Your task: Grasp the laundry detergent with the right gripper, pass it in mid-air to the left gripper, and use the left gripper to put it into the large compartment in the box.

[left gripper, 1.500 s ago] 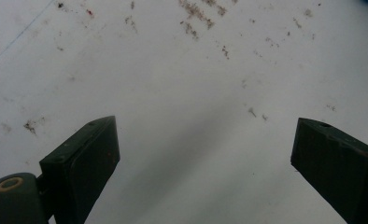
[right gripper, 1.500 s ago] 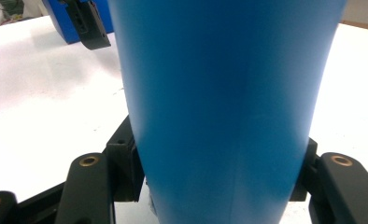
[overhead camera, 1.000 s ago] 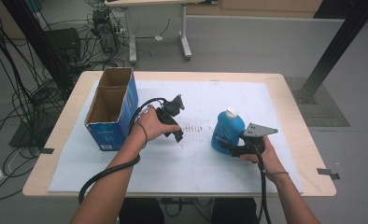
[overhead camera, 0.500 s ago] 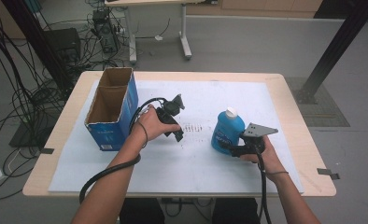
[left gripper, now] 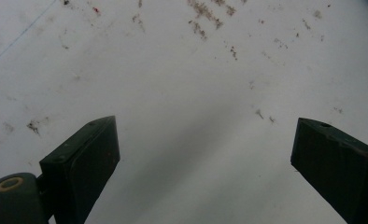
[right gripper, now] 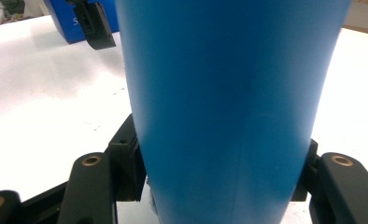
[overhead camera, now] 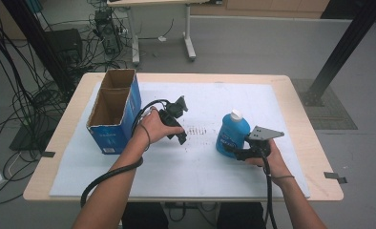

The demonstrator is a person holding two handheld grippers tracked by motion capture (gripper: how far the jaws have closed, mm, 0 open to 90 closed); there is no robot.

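Now, grip: the right gripper (overhead camera: 234,151) is clamped on the low part of the bottle (overhead camera: 232,134), jaws pressed on both its sides.
Bottle place: upright on the white mat (overhead camera: 281,124), well apart from the box (overhead camera: 113,110).
Left gripper (overhead camera: 181,138): jaws apart over bare mat, nothing between them.
Done: the bottle is gripped.
Left: probably lifting and carrying it to the open box.
Count: one bottle, one box, two grippers.

Even, soft overhead light; no hard glare. High view slightly soft, faint shadows under forearms on white sheet (overhead camera: 205,176). Left gripper view: broad diffuse shadow between jaws, jaws blurred close up. Right gripper view: blue bottle (right gripper: 229,107) near lens, soft-focus, dull sheen; background overexposed.
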